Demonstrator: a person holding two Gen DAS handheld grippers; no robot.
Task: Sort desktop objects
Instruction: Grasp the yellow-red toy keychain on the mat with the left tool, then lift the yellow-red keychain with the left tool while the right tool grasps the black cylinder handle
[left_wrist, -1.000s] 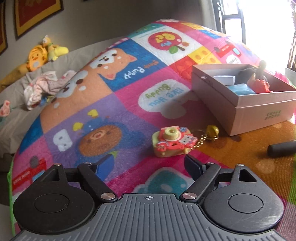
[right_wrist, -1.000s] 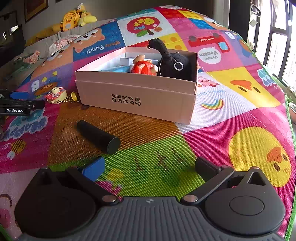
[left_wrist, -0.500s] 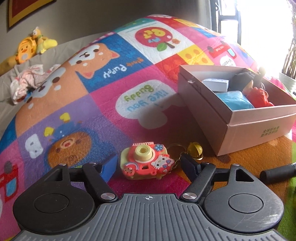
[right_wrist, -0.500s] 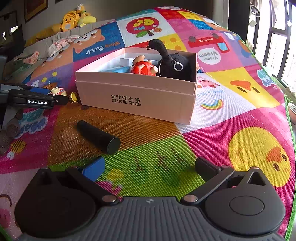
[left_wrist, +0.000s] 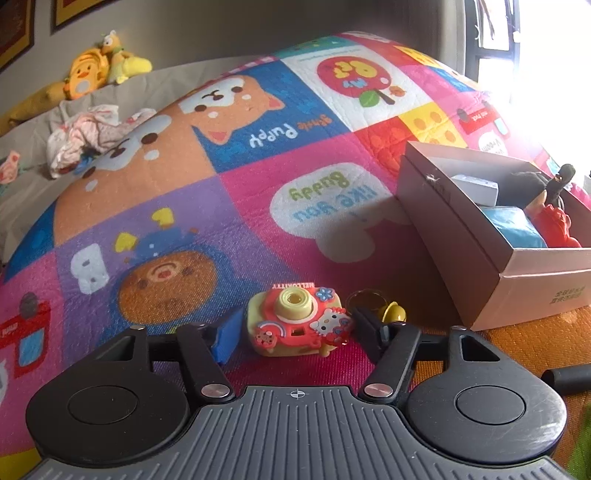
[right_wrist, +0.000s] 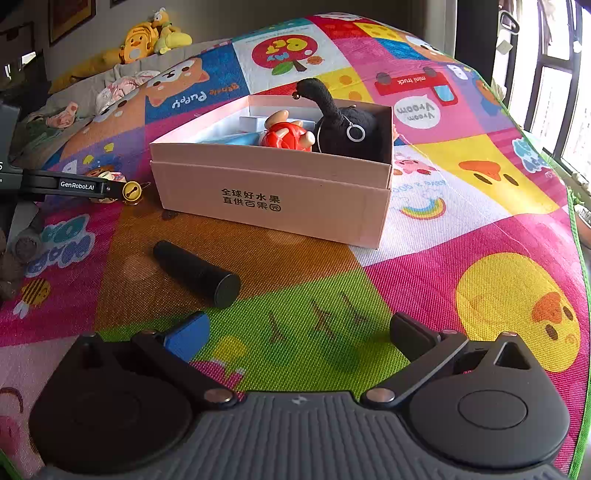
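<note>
Two fingers of the left gripper (left_wrist: 295, 328) flank the toy camera keychain (left_wrist: 297, 322) on the play mat (left_wrist: 258, 192), and the jaws are closing on it; the blue-taped finger stands just beside the toy's left edge and the black finger is at or nearly at its right edge, though whether the pads press yet I cannot tell; the toy lies flat on the mat, its ring and small yellow bell (left_wrist: 393, 313) trailing just behind the black finger. Near the toy, the pink cardboard box (right_wrist: 273, 192) sits on the mat, holding a black plush (right_wrist: 343, 125), a red figure (right_wrist: 286, 136), a blue item and a small white box. The right gripper (right_wrist: 301, 332) hovers with its jaws wide apart and nothing between them; the black cylinder (right_wrist: 195, 273) lies on the mat just ahead of its blue-taped finger, apart from the box.
</note>
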